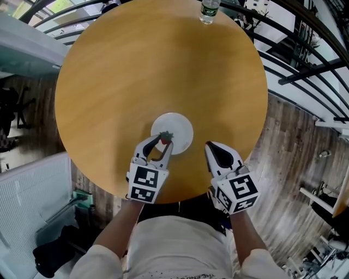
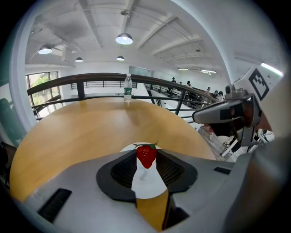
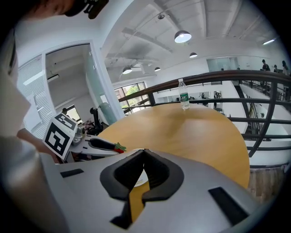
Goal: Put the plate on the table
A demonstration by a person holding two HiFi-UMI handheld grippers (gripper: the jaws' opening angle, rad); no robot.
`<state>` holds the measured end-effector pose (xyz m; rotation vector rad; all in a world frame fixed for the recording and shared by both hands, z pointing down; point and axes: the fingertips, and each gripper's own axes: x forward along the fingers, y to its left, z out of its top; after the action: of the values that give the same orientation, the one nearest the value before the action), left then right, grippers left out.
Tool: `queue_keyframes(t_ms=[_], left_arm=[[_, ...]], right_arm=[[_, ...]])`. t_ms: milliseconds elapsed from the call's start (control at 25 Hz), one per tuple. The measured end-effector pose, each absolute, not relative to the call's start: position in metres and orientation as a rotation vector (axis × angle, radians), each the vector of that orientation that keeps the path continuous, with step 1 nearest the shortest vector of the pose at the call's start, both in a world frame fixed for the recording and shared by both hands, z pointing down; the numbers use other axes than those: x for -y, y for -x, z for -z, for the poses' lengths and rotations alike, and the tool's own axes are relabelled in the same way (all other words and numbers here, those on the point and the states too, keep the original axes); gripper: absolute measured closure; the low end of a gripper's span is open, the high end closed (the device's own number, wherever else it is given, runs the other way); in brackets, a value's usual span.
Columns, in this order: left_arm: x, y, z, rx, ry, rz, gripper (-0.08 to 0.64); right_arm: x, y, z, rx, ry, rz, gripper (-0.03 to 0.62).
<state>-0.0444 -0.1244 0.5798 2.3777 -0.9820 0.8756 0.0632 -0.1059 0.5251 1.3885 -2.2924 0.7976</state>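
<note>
A white plate lies flat on the round wooden table, close to its near edge. My left gripper hovers over the plate's near left rim, shut on a red strawberry with green leaves. In the left gripper view the strawberry sits pinched between the jaw tips, with the plate below. My right gripper is just right of the plate, over the table's edge, shut and empty. The right gripper view shows a sliver of plate behind its shut jaws.
A clear water bottle stands at the far edge of the table. A dark metal railing curves round the table's far and right sides. A white ribbed panel and dark items sit on the floor at lower left.
</note>
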Motion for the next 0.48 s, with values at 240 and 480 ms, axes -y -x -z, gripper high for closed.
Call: queue_keyframes(t_ms=[240,480], left_arm=[[0.129,0.042,-0.601,0.943,-2.387,-0.963,0.413],[0.133,0.036,-0.620,0.895,-2.383,-1.032,0.412]], right_arm=[[0.104,-0.063,-0.531,2.278,-1.401,-0.824,0.572],[0.103,-0.068,-0.538,2.264,-1.406,-0.849,0.572]])
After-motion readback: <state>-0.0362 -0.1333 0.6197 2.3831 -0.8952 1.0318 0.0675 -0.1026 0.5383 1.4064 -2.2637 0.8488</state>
